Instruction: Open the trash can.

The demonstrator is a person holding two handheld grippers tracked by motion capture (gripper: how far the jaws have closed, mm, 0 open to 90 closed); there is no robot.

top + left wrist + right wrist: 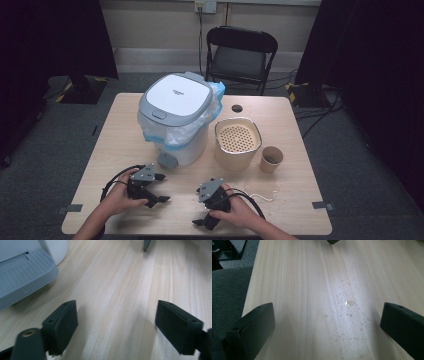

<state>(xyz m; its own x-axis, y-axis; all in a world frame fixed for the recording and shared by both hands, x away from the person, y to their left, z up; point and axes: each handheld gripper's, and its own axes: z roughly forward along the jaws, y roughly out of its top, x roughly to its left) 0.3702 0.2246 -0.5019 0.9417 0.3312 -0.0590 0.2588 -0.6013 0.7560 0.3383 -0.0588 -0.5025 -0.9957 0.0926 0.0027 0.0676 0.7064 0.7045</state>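
1. Desk (295,150): light wood, carries everything in play. The person's forearms come in from its near edge.
2. Bin (176,119): white body, grey lid shut, plastic liner bunched out under the lid rim. It stands at the far left of the desk; its grey foot pedal (166,160) faces the person. In the left gripper view the pedal (22,275) sits at upper left, close to that gripper but not touching it.
3. Strainer basket (237,142): beige, perforated insert, just right of the bin.
4. Paper cup (271,159): brown, upright, just right of the basket.
5. Left gripper (156,189): held low over the near left of the desk, in front of the pedal. Jaws stand wide apart with bare wood between them; they hold nothing.
6. Right gripper (209,204): near the desk's front edge, right of the left one, well apart from basket and cup. Jaws fully spread, nothing between them.
7. Droplets (348,303): small wet spots on the wood ahead of the right jaws, untouched.
8. White scrap (262,196): thin, lying just right of the right hand.
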